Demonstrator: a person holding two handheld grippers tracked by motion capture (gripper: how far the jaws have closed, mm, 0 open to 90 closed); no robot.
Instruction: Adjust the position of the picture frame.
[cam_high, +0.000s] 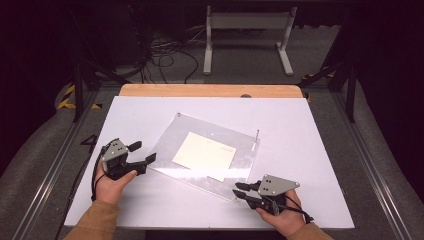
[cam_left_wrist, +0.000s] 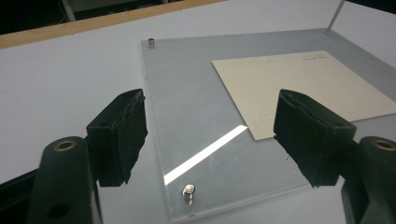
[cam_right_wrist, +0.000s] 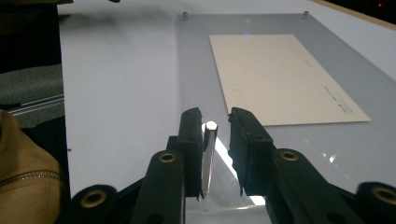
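- While the left gripper (cam_high: 141, 152) hovers at the pane's 9 o'clock edge, its fingers (cam_left_wrist: 119, 135) are spread wide with nothing between them.
- Clear pane (cam_high: 200, 172) lies flat mid-surface (cam_high: 310, 150), a cream card (cam_high: 204, 150) under it – small metal posts at its corners.
- Right gripper (cam_high: 240, 191) sits at the pane's 5 o'clock corner; its fingers (cam_right_wrist: 191, 140) are narrowed around the metal post (cam_right_wrist: 208, 154) there – one pad against it, the other a sliver off, so the post is not clamped.
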